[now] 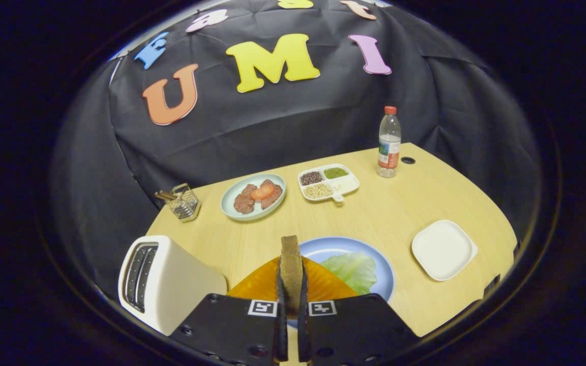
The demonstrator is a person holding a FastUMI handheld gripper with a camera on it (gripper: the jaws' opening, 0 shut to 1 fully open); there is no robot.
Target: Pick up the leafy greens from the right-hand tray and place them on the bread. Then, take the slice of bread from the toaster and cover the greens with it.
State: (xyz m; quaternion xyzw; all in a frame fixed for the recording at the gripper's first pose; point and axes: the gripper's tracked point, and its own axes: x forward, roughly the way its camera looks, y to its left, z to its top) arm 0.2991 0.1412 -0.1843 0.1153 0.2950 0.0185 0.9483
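My gripper is shut on a brown slice of bread, held upright and edge-on between both fingers. Just below and beyond it lies a blue plate with an orange-brown bread slice on it. A pale green leaf rests on the right part of that slice and on the plate. To the left of my fingers the white toaster stands with its dark slots showing. The white square tray sits to the right of the plate with nothing on it.
Further back are a pale plate with meat and a tomato slice, a divided dish of beans, a water bottle and a small wire basket. The wooden table ends close on the right.
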